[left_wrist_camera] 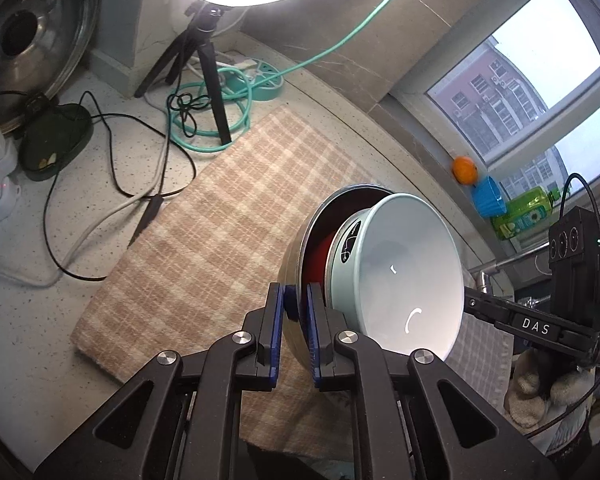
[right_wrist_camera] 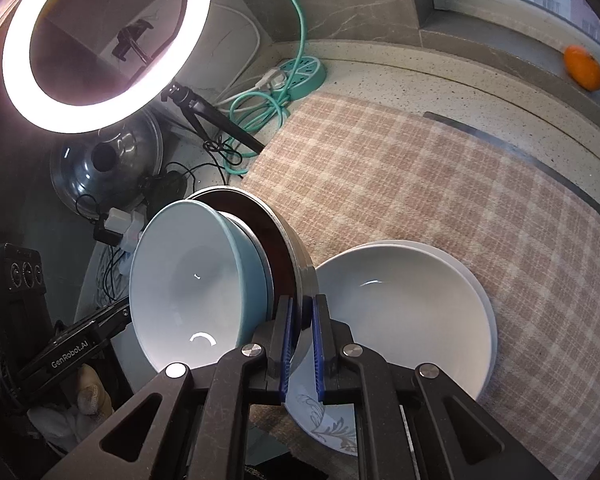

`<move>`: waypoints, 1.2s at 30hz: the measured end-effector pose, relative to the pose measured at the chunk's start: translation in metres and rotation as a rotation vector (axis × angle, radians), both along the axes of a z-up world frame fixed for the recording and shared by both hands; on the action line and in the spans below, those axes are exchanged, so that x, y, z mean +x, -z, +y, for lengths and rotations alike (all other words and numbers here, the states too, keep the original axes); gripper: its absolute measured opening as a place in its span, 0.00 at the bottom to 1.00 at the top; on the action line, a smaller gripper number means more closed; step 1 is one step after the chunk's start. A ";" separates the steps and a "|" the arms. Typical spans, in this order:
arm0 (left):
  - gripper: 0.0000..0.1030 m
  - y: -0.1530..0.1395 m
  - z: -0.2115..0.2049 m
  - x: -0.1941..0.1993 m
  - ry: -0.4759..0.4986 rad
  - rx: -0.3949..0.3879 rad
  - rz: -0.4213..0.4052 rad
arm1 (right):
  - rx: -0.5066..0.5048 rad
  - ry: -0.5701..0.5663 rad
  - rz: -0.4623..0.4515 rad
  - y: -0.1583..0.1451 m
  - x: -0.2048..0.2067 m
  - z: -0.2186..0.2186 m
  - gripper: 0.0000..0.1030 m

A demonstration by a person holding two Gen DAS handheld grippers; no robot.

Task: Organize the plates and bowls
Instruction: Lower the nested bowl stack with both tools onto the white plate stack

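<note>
Carrying a nested bowl set with both claws, mid-transfer over the checked cloth.

My left claw [left_wrist_camera: 294, 312] is clamped on one side of the metal bowl's [left_wrist_camera: 296, 248] rim, my right claw [right_wrist_camera: 300, 322] pinched on the opposite side; both sets of jaws are nearly together with only the thin wall between them. A pale blue bowl [right_wrist_camera: 168, 280] sits inside it, the whole stack tipped on edge, with something dark red between the two in the left view, can't tell what. Stack looks lifted clear of the checked cloth [left_wrist_camera: 204, 216] on the desk. White bowls [right_wrist_camera: 412, 316] already stacked on a patterned plate [right_wrist_camera: 320, 416], just right of my right claw. Judging next: level the stack, bring it over the white bowls or a free patch of cloth, lower both hands together, then release. Risk: blue bowl sliding out while tilted.
</note>
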State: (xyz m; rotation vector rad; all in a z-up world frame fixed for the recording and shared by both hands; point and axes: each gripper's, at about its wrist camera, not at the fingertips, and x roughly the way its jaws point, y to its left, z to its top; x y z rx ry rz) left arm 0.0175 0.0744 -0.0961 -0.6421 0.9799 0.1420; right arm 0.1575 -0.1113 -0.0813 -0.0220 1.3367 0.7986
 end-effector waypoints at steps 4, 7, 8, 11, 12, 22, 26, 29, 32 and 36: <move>0.09 -0.001 -0.015 0.007 0.039 -0.005 0.001 | -0.004 0.031 -0.007 -0.004 0.000 -0.020 0.08; 0.09 0.002 -0.027 0.013 0.068 -0.010 0.008 | -0.010 0.054 -0.007 -0.004 0.001 -0.035 0.08; 0.09 0.003 -0.031 0.015 0.078 -0.012 0.011 | -0.012 0.063 -0.005 -0.003 0.001 -0.040 0.08; 0.09 0.006 -0.043 0.022 0.106 -0.014 0.018 | -0.018 0.089 0.001 0.000 0.003 -0.056 0.08; 0.09 0.007 -0.046 0.024 0.114 -0.015 0.021 | -0.021 0.096 0.002 0.001 0.003 -0.060 0.08; 0.09 0.016 -0.071 0.038 0.170 -0.016 0.050 | -0.041 0.148 0.023 0.015 0.006 -0.095 0.08; 0.09 0.019 -0.077 0.042 0.183 -0.013 0.061 | -0.049 0.157 0.030 0.020 0.008 -0.101 0.08; 0.09 0.022 -0.079 0.044 0.187 -0.013 0.069 | -0.052 0.161 0.040 0.024 0.009 -0.105 0.08; 0.09 0.024 -0.081 0.045 0.191 -0.008 0.075 | -0.058 0.162 0.045 0.028 0.009 -0.106 0.08; 0.09 0.025 -0.081 0.047 0.194 -0.007 0.080 | -0.060 0.166 0.060 0.033 0.009 -0.107 0.08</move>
